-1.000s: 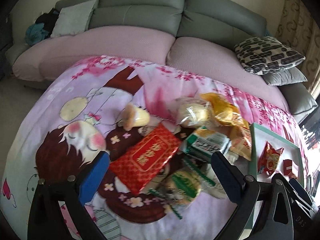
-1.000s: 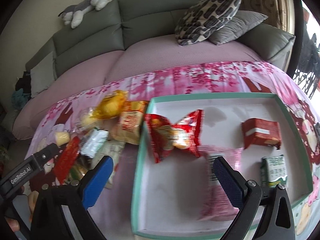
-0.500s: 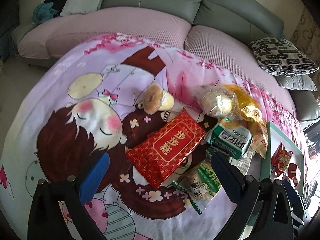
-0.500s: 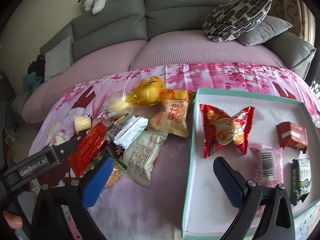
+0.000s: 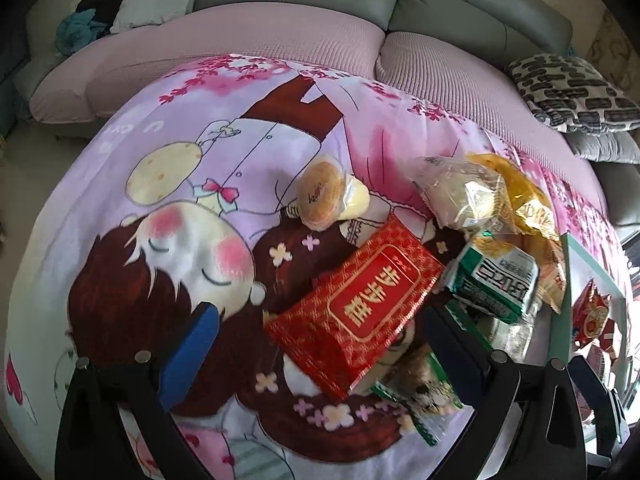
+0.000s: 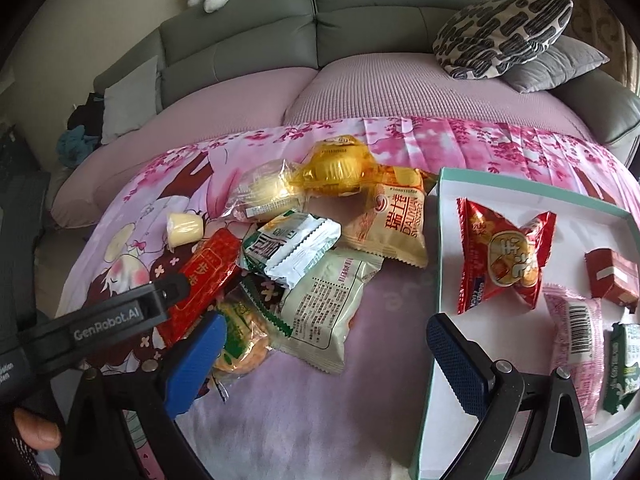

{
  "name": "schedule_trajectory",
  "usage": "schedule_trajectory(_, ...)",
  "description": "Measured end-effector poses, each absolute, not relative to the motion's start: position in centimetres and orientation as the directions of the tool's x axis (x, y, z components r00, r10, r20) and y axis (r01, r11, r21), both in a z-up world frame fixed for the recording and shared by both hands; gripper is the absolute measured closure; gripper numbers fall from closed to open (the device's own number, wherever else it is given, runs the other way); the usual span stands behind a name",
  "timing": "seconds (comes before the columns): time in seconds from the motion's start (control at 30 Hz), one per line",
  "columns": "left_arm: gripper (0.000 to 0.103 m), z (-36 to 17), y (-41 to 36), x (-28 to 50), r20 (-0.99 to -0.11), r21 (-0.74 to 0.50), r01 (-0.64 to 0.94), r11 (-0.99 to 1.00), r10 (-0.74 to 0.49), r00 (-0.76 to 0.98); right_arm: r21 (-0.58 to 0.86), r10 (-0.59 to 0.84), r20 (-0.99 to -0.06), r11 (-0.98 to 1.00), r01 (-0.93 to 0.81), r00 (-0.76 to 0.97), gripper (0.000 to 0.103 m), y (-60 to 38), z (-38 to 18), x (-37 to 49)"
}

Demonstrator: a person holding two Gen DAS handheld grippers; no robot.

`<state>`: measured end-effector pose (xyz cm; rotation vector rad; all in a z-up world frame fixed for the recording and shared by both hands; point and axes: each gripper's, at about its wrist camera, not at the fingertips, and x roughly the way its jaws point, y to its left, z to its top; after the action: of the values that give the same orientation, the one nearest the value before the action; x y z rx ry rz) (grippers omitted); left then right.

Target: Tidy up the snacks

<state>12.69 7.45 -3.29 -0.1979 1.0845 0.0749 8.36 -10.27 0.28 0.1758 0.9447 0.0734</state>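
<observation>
In the left wrist view, you are holding the left hand-held gripper (image 5: pixel 316 344) released and empty, its blue pads spread wide on either side of the red packet (image 5: pixel 356 308), which is lying flat on the cartoon-printed cloth (image 5: pixel 168 184) at about 12 o'clock from the jaws. A round cake in clear wrap (image 5: pixel 324 196) is sitting apart at 12 o'clock beyond it, and the green-and-white packet (image 5: pixel 496 280) is crowding in at 2 o'clock. The red packet is likely light, crinkly and slippery, with something crushable inside, so you are best taking it across its narrow width near the middle and closing gently. In the right wrist view, you are holding the right hand-held gripper (image 6: pixel 320 348) likewise released and carrying nothing, over bare cloth between the snack pile and the tray (image 6: pixel 440 240). The pale green pouch (image 6: pixel 324 312) is lying at 12 o'clock, partly under the green-and-white packet, with the round cracker pack (image 6: pixel 244 344) at 10 o'clock. The tray at 2 o'clock is already holding the red bow-shaped packet (image 6: pixel 504 256), a small red box (image 6: pixel 612 280) and a pink packet (image 6: pixel 576 340).
</observation>
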Motion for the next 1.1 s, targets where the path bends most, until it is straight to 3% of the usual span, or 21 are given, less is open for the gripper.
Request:
schedule_trajectory(0.3,0.004,-4.1,6.5,14.2,-0.885,-0.081,-0.052,0.995,-0.048,0.464,0.187,0.14,-0.808,0.982,0.023,0.572,0.001,-9.9,-0.4,8.7)
schedule_trajectory(0.73,0.033,-4.9,4.3,15.1,-0.882,-0.096,0.057,0.994,-0.112,0.457,0.202,0.155,-0.808,0.979,0.02,0.568,0.002,-10.2,-0.7,8.9)
schedule_trajectory(1.1,0.04,-4.9,4.9,14.4,-0.894,-0.086,0.008,0.996,-0.081,0.44,0.208,0.163,-0.807,0.978,0.015,0.567,0.002,-10.2,-0.8,8.9)
